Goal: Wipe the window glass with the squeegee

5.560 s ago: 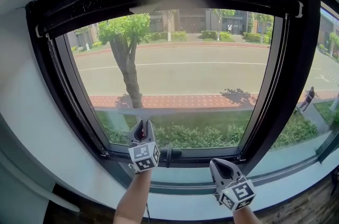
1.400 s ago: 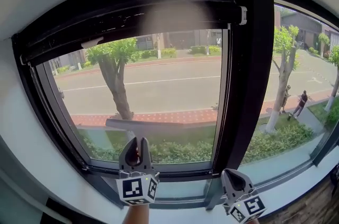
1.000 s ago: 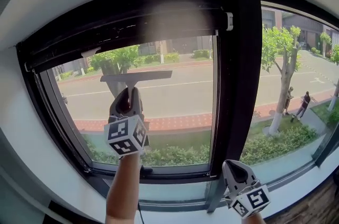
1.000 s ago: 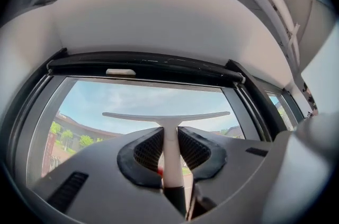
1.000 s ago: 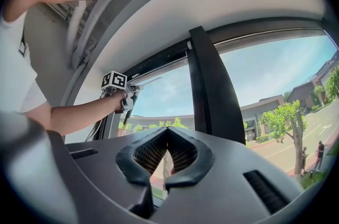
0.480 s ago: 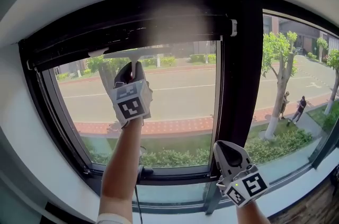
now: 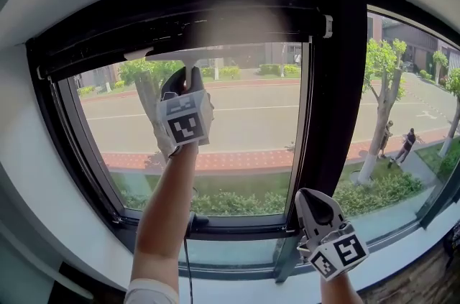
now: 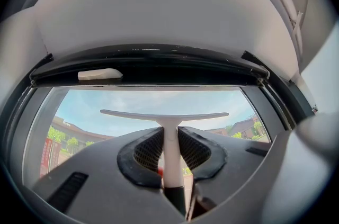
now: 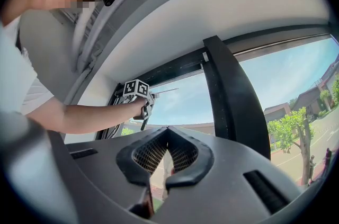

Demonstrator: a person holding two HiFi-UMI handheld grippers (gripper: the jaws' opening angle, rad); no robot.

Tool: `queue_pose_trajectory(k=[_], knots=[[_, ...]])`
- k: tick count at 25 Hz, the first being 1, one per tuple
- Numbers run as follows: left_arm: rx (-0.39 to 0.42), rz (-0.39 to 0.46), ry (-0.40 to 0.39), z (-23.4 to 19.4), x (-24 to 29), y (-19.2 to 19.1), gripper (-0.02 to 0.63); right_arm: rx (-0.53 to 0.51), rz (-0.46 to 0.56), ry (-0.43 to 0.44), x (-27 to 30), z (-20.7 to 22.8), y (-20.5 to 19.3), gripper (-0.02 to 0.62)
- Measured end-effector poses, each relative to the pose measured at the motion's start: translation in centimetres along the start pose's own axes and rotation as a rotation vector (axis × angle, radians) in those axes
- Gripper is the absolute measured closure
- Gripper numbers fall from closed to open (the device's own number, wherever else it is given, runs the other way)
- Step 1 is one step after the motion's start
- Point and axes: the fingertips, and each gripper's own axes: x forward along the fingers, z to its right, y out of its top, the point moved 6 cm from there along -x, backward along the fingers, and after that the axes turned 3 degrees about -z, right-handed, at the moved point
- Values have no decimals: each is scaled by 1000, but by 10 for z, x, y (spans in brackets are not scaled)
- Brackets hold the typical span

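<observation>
Two grippers show in the head view. The left gripper (image 7: 185,77) is raised, with the squeegee (image 7: 188,55) blade level at the top of the glass (image 7: 251,116). The right gripper (image 7: 310,198) hangs low by the sill.

Left gripper view: the jaws clamp the handle (image 8: 170,154). The blade lies crosswise beyond them, just under the frame (image 8: 159,66), so the stroke likely runs downward.

Right gripper view: the jaws are closed and empty, well apart from the squeegee.
</observation>
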Motion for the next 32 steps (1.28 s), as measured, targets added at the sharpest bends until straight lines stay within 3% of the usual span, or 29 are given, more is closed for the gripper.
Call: queue_pose_trajectory(k=[32], knots=[[-43,-201,-5,25,-97,-187,514,87,-124,41,-6,-8,-55,584]])
